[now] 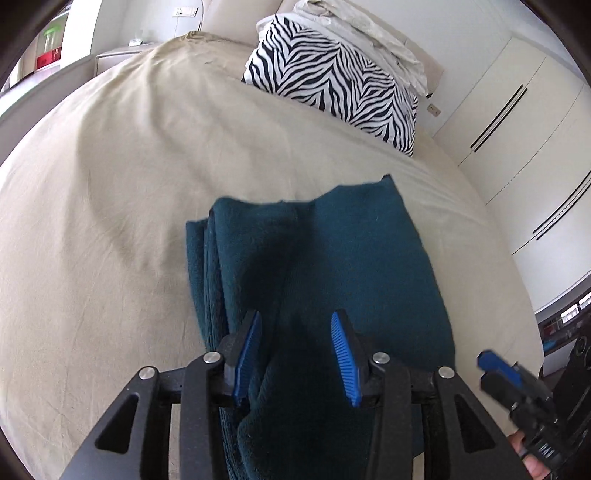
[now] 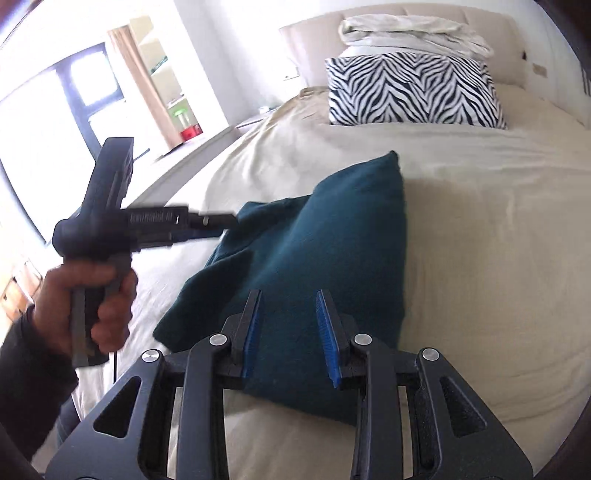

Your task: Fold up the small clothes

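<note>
A dark teal garment [image 1: 317, 258] lies folded in layers on the beige bed sheet [image 1: 110, 184]; it also shows in the right wrist view [image 2: 321, 251]. My left gripper [image 1: 295, 325] hovers open just over its near end, fingers apart with nothing between them. In the right wrist view the left gripper [image 2: 229, 221] reaches in from the left, its tips at the garment's left edge. My right gripper [image 2: 288, 306] is open above the garment's near part. It shows blurred at the lower right of the left wrist view [image 1: 495, 365].
A zebra-print pillow [image 2: 413, 92] with white folded bedding [image 2: 413, 33] on top stands at the headboard. White wardrobe doors [image 1: 517, 110] line the right side. A window [image 2: 44, 129] and a shelf are at the left. The bed edge runs near me.
</note>
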Motion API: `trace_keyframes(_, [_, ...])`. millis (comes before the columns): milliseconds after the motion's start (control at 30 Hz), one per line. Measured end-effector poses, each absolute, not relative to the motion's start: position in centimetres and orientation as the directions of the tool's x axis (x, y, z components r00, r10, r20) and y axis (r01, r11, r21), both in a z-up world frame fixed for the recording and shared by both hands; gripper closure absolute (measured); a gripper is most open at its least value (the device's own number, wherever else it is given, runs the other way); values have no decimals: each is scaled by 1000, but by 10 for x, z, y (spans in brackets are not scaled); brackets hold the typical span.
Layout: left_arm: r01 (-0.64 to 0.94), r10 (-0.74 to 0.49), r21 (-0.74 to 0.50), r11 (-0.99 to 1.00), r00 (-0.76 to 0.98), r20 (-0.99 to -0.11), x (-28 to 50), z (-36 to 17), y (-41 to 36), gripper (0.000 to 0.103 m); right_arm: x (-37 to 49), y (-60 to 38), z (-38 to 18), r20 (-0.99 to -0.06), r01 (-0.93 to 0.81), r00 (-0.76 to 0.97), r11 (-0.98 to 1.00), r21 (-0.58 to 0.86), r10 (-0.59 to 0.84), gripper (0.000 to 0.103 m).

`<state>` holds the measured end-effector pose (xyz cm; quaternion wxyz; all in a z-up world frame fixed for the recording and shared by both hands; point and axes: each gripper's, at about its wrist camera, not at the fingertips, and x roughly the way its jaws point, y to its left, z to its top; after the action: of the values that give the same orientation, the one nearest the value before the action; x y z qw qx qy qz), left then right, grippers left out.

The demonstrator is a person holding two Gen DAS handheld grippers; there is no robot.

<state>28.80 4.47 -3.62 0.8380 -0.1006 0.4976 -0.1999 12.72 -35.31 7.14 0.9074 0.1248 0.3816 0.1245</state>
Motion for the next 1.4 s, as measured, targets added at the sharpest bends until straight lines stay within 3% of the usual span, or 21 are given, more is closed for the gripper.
trace_keyframes(100, [251, -410, -329, 910, 443, -797, 268, -54, 46, 74, 137, -392, 68, -659, -85, 674, 922, 379, 334, 75])
trace_keyframes(300, [256, -398, -309, 916, 481, -781, 247, -60, 50, 76, 160, -377, -5, -736, -41, 539, 886, 463, 410, 75])
trace_keyframes(467, [244, -432, -356, 902, 486, -760, 248, -64, 60, 79, 126, -359, 9, -724, -50, 546, 879, 473, 421, 75])
trace_keyframes(567, [241, -454, -385, 891, 494, -742, 245, -67, 65, 80, 138, -357, 38, -673, -61, 583, 851, 522, 455, 75])
trace_keyframes(733, [230, -480, -424, 876, 495, -724, 244, -71, 71, 82, 194, -346, 53, -670, -53, 582, 843, 535, 461, 75])
trace_keyframes(833, [222, -511, -466, 857, 494, -704, 245, -78, 79, 84, 233, -349, 20, -717, 25, 529, 836, 548, 454, 75])
trace_keyframes(900, [207, -550, -521, 828, 485, -681, 247, -82, 88, 85, 258, -346, -7, -670, 11, 552, 799, 602, 497, 76])
trace_keyframes(1033, [144, -589, -601, 786, 471, -657, 251, -74, 102, 85, 256, -341, 7, -689, 9, 553, 824, 567, 468, 75])
trace_keyframes(1200, [187, -527, -529, 828, 582, -619, 240, -18, 94, 75, 232, -334, 43, -621, -48, 602, 798, 600, 503, 75])
trace_keyframes(1267, [204, -512, -496, 844, 583, -631, 250, -11, 81, 71, 231, -328, 38, -630, -52, 588, 801, 597, 507, 67])
trace_keyframes(1300, [203, -501, -480, 854, 573, -649, 258, -15, 74, 71, 234, -325, 27, -656, -33, 566, 809, 587, 499, 51])
trace_keyframes(1400, [158, -454, -436, 886, 488, -746, 281, -50, 58, 72, 222, -322, 0, -648, -51, 583, 817, 574, 491, 51])
